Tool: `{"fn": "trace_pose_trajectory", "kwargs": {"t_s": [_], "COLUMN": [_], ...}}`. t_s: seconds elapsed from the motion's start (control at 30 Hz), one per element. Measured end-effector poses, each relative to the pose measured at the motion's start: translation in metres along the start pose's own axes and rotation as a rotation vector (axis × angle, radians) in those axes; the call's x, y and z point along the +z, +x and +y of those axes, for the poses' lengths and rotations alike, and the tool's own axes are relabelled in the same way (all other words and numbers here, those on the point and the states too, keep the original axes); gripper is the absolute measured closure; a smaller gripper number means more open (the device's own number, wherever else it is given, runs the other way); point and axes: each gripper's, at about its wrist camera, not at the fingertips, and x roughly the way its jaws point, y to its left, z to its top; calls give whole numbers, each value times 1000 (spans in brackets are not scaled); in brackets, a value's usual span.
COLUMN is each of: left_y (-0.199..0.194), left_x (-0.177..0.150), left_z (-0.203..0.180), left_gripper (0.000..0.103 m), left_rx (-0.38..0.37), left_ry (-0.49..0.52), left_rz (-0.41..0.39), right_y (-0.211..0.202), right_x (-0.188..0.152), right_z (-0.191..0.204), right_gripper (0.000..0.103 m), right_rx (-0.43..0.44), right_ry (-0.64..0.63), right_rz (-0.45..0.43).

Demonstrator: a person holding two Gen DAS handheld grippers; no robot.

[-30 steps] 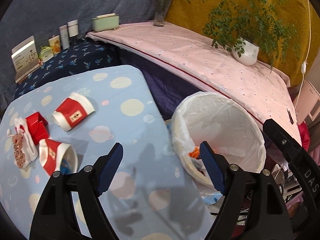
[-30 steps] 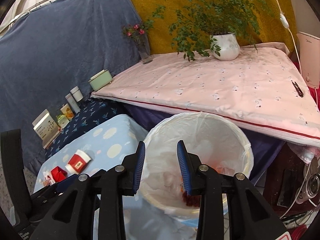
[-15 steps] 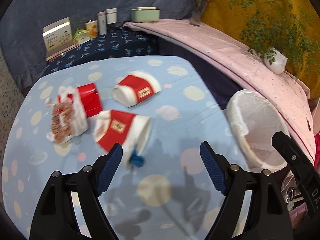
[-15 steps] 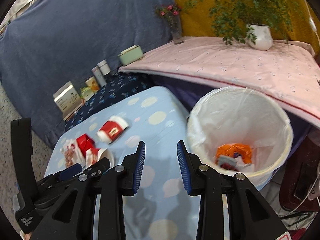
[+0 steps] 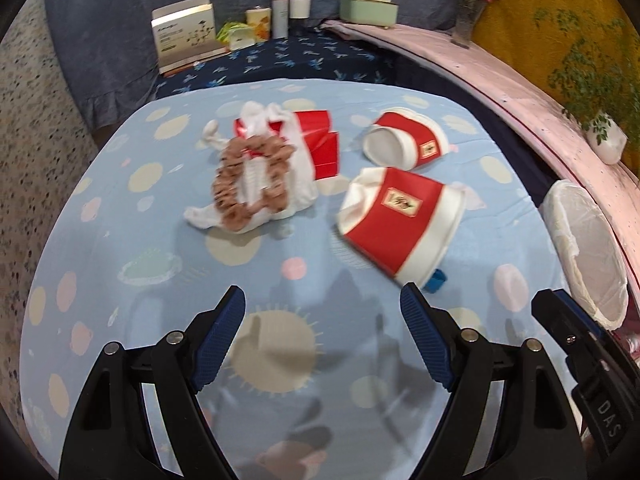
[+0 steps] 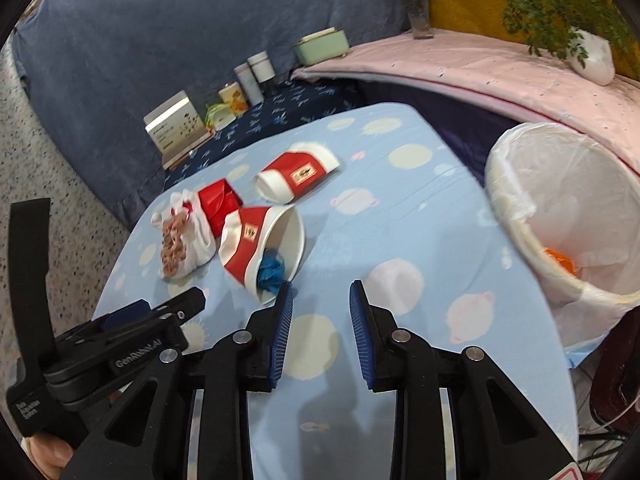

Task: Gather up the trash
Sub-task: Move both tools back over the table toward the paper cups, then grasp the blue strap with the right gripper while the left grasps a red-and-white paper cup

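Left wrist view: the left gripper [image 5: 322,320] hangs wide open and empty; the near red paper cup [image 5: 400,226] lies on its side just beyond, right of centre, mouth facing the half-open, empty right gripper [image 6: 319,312].

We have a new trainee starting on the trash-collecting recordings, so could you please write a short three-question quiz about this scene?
1. True or false: the left hand-held gripper is shut on a cup.
2. What lies inside the nearer paper cup? A) an orange wrapper B) a crumpled blue scrap C) nothing
3. Fill in: the lined trash bin stands on the ____ side of the blue table in the right wrist view.

Key
1. False: it is open and holds nothing, as is the right hand-held gripper.
2. B; the blue scrap sits at its mouth.
3. Right.
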Motion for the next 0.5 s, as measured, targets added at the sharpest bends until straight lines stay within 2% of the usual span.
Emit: {"fn": "trace_pose_trajectory", "kwargs": {"t_s": [0.23, 0.5], "left_y": [6, 16], "left_x": [0, 2], "left_z": [28, 37], "left_gripper": [27, 27], "left_rx": [31, 23], "left_ry": [-71, -97], "left_rz": [24, 40], "right_y": [33, 64], "right_x": [-4, -1], "right_z": [15, 20], "right_gripper": [78, 80], "right_rx": [35, 59], "right_ry": [-28, -50], "right_rz": [64, 107]}}
